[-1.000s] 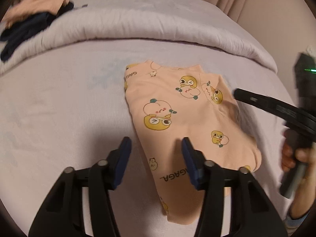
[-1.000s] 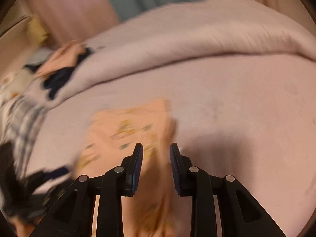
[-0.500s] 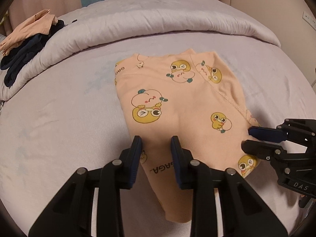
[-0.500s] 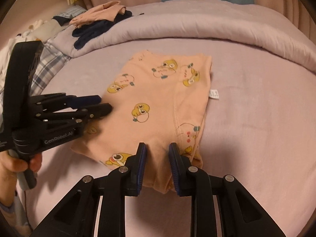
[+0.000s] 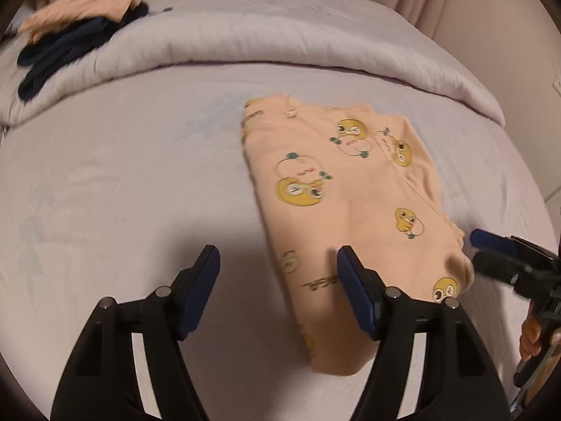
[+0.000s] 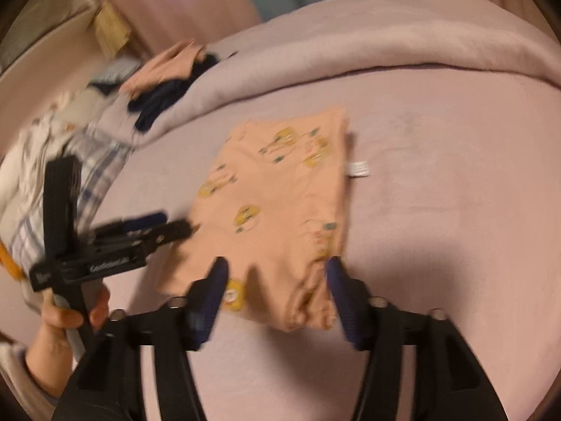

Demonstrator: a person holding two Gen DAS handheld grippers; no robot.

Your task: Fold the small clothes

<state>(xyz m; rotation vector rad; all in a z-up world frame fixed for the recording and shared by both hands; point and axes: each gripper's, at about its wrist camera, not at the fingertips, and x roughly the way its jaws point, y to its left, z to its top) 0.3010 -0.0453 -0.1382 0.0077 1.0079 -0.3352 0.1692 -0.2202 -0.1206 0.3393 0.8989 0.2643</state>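
A small peach top [image 5: 350,203] with yellow cartoon ducks lies folded flat on the pale purple bed sheet [image 5: 122,182]. A little white tag [image 6: 358,168] sticks out of its right edge.

The left gripper [image 5: 278,270] has its 2 blue-padded fingers wide apart. It holds nothing. The near left edge of the top sits between its fingers, and its right finger [image 5: 357,294] is over the cloth. I cannot tell if it touches the cloth.

The right gripper [image 6: 277,280] is wide open too and holds nothing. The bunched near end of the top lies between its 2 fingers.

In the right wrist view, a hand [image 6: 75,310] holds the handle of the left gripper by the left edge of the top.

A thick rolled blanket [image 5: 280,35] lies across the far side of the bed. A peach cloth [image 5: 80,7] and a dark blue cloth [image 5: 59,49] are piled on its left end. A checked cloth [image 6: 91,172] lies beside them.
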